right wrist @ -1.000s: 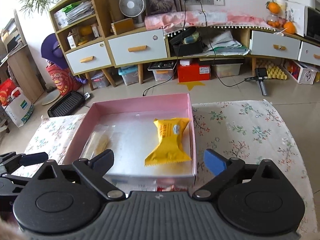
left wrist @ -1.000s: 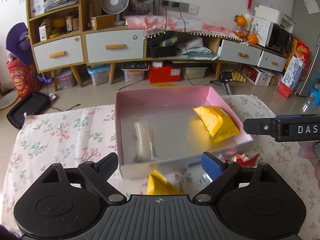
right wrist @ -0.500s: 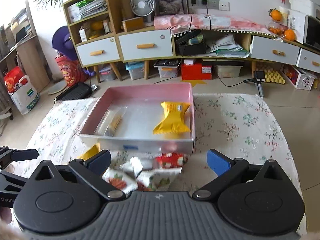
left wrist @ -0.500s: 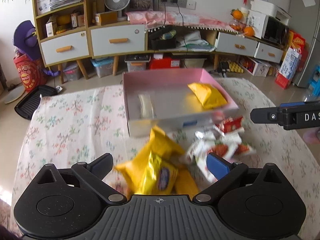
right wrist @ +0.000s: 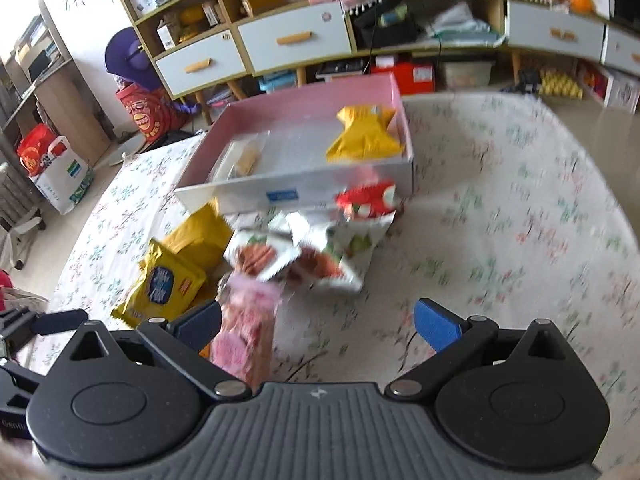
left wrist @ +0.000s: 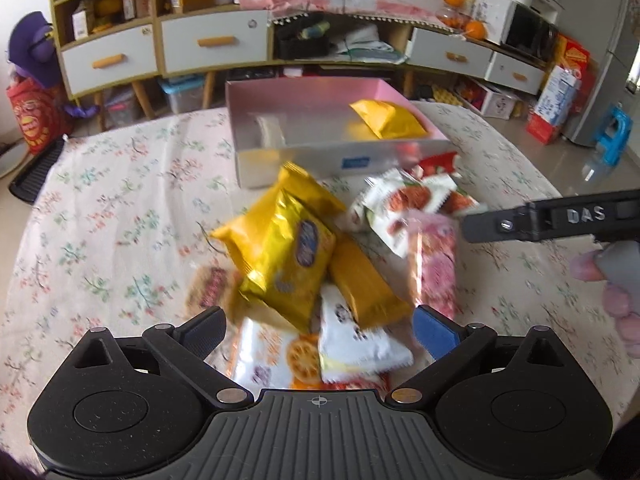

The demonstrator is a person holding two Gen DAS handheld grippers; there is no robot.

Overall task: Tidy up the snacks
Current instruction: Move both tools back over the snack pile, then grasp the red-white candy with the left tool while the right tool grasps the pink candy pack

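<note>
A pink box (left wrist: 304, 164) with a silver inside stands at the far middle of the table. In it lie a yellow packet (left wrist: 386, 122) and a clear packet (left wrist: 268, 132). In front of it is a loose pile: a yellow packet with a blue logo (left wrist: 288, 252), an orange packet (left wrist: 362, 280), a pink packet (left wrist: 434, 264) and white-and-red packets (left wrist: 404, 208). My left gripper (left wrist: 320, 330) hangs open over the pile's near end, gripping nothing. My right gripper (right wrist: 318, 322) is open too. The pink packet (right wrist: 248, 324) lies by its left finger, unpressed. Both views are motion-blurred.
A floral cloth (right wrist: 500, 208) covers the table, bare to the right and left of the pile. A hand (left wrist: 616, 280) holds the right gripper at the left wrist view's right edge. Cabinets with drawers (left wrist: 216, 44) and floor clutter lie beyond the table.
Both grippers have drawn back from the box towards the table's near side. The box now looks smaller and farther, and the snack pile has come into view beneath them.
</note>
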